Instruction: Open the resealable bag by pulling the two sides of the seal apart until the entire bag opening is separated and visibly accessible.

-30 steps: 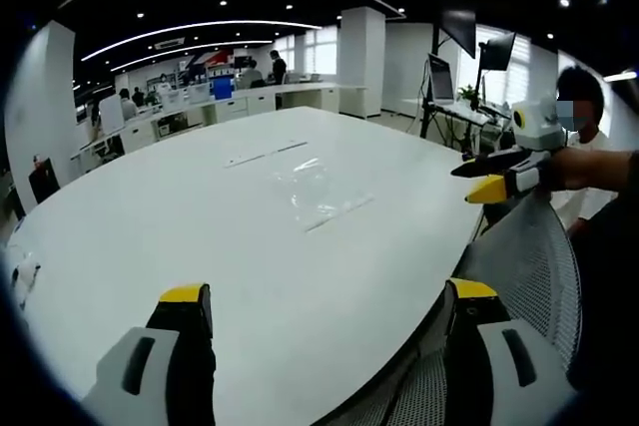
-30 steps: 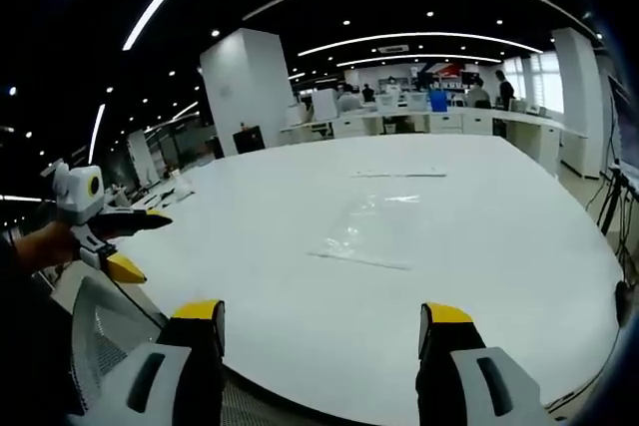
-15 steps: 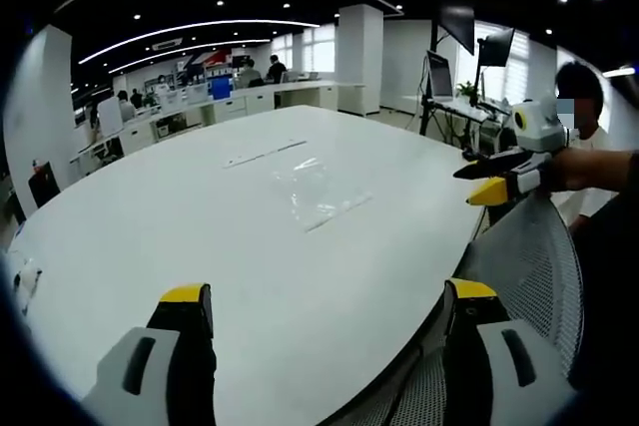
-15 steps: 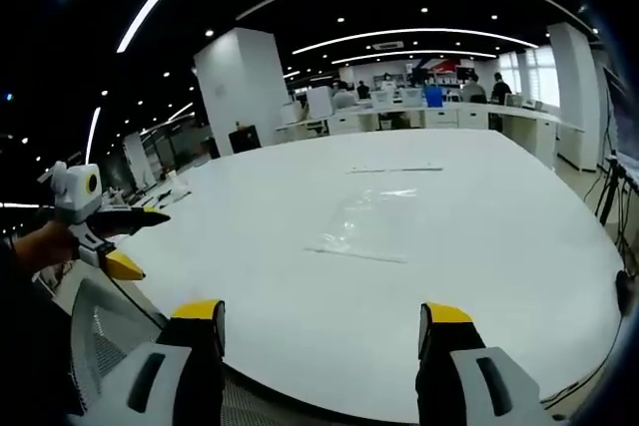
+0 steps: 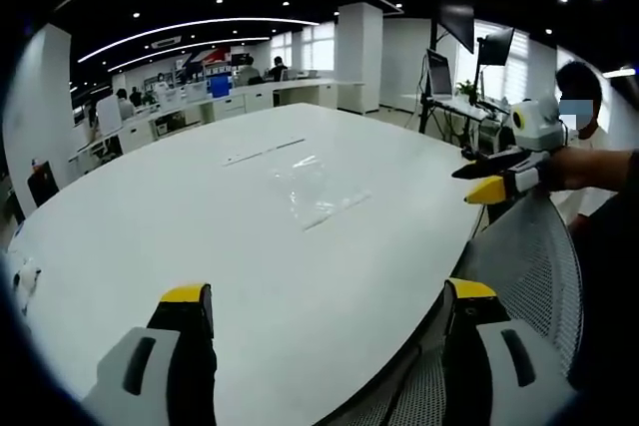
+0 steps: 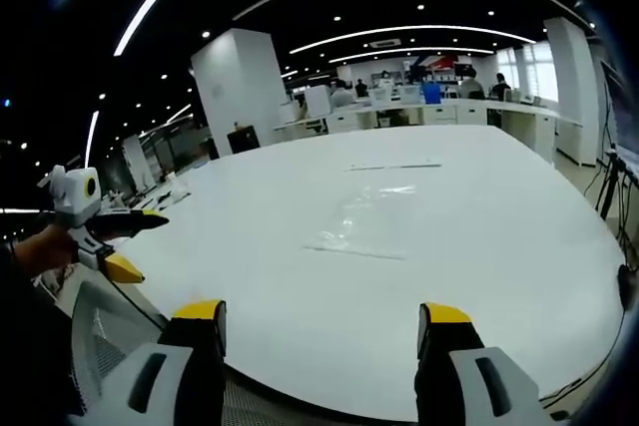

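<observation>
Clear plastic bag (image 5: 318, 192) lies flat near the middle of the white table (image 5: 150, 236), well ahead of both grippers and untouched. Left gripper (image 5: 327, 301) jaws spread wide, holding nothing, over the near table edge; the bag sits between them, far forward. Right gripper (image 6: 321, 314) jaws likewise spread and empty, bag (image 6: 367, 218) centred beyond them. A mesh chair (image 5: 529, 266) stands at the table edge.

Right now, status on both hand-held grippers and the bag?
Left hand-held gripper open, empty. Right hand-held gripper open, empty. Clear plastic resealable bag flat on white table, untouched. Path clear.
</observation>
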Demonstrator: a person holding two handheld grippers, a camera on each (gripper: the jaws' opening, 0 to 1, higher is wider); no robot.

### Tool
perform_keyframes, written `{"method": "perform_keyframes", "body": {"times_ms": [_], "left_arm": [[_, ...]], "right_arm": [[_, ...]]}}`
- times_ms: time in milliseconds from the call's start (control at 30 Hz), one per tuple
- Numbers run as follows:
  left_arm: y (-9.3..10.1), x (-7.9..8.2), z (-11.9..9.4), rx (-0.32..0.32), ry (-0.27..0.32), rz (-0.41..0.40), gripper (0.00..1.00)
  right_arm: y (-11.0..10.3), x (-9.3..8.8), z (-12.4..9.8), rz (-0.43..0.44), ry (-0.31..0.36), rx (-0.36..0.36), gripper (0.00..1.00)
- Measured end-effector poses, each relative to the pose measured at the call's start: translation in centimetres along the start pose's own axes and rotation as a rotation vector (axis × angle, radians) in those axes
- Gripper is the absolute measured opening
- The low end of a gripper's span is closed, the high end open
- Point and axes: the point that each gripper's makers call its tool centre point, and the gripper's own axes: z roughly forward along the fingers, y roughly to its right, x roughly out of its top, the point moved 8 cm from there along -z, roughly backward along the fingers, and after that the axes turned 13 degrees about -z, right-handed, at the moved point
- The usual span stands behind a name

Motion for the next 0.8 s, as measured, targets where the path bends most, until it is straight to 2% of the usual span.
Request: {"method": "perform_keyframes", "body": {"times_ms": [400,533,800], "left_arm": [[0.33,0.14,0.14,-0.012,0.012,0.003,0.94],[0.31,-0.12,0.15,-0.007,0.006,0.003,0.93],[0.72,-0.44,-0.26,-0.019,0.0,0.007,0.94]], "right_arm": [[0.17,-0.31,-0.03,0.017,0.001,-0.01,0.76],[0.1,-0.56,0.08,-0.002,-0.017,-0.011,0.73],[0.11,-0.53,0.04,0.002,-0.009,-0.014,0.73]]}}
